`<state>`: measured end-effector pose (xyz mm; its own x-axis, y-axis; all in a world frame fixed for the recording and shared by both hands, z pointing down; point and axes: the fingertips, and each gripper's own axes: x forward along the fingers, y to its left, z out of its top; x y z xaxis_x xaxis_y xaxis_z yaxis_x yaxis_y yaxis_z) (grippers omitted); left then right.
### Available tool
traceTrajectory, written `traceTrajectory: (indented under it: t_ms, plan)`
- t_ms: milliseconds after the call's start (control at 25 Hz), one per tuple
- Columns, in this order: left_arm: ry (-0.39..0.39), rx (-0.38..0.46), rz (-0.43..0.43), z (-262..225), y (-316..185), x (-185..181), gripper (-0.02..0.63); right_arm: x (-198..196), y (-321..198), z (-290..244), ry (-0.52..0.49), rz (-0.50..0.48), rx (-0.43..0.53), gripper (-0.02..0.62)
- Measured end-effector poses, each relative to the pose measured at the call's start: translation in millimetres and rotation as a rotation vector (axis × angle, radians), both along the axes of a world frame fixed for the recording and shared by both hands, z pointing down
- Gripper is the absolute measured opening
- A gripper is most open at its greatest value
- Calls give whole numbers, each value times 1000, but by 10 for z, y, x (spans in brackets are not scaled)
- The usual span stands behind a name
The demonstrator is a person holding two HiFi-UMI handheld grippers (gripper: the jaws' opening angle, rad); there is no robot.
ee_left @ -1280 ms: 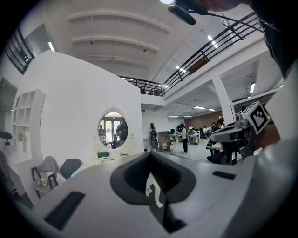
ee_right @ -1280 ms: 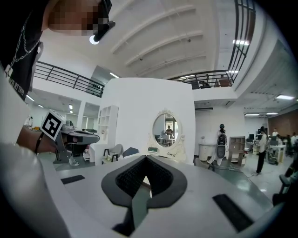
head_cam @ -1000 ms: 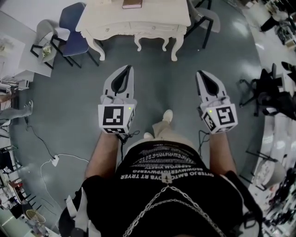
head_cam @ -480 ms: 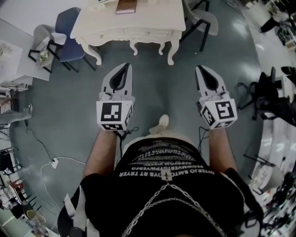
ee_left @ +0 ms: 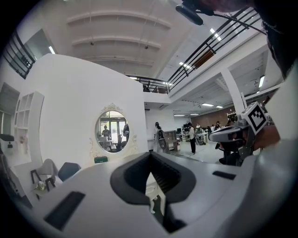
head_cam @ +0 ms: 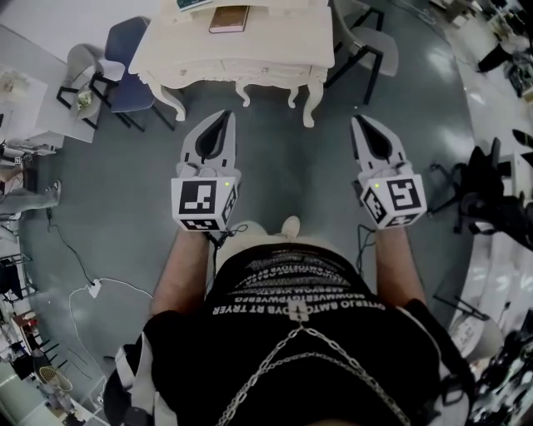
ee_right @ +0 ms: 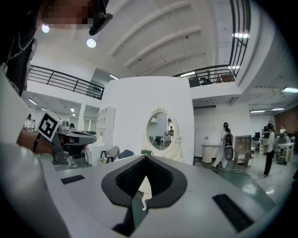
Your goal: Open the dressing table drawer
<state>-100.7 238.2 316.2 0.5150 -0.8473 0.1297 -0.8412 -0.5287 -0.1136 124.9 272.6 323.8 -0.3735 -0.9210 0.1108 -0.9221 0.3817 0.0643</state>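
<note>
Blue padded seat on black metal legs: that's the chair (head_cam: 125, 65) at far left, beside the dressing table (head_cam: 275, 42). Both sit lower in the head view than a second ago, so the person has walked in closer.

Next comes the left gripper (head_cam: 225, 115), a smooth white shell with a black-and-white marker cube (head_cam: 202, 202) at its back. Its jaws are pressed tip to tip with nothing between them. Its point now sits level with the table's feet, where earlier a stretch of grey floor (head_cam: 279, 166) lay between.

Centre top is the table itself: cream, glossy, with a scalloped apron and curled carved legs. The drawer (head_cam: 240, 66) runs across that front apron, closed, well ahead of both tips. A brown book (head_cam: 228, 18) lies on the tabletop, more of it showing than before. The pale shoe (head_cam: 290, 225) has tucked back towards the body.

On the right, the right gripper (head_cam: 360, 123) has the same white tapering shell and ribbed dark pads, clamped together and empty. In its own view an oval mirror (ee_right: 159, 131) in an ornate cream frame stands ahead.
</note>
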Motion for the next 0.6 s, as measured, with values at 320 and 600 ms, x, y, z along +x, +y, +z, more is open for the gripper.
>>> traceTrajectory:
  t_ms: [320, 600]
  plan:
    - [-8, -37, -60, 174, -129, -84, 5, 27, -249, 196, -18, -45, -38, 2]
    - [-9, -28, -22, 172, -345, 90, 5, 88, -419, 172, -11, -33, -26, 2]
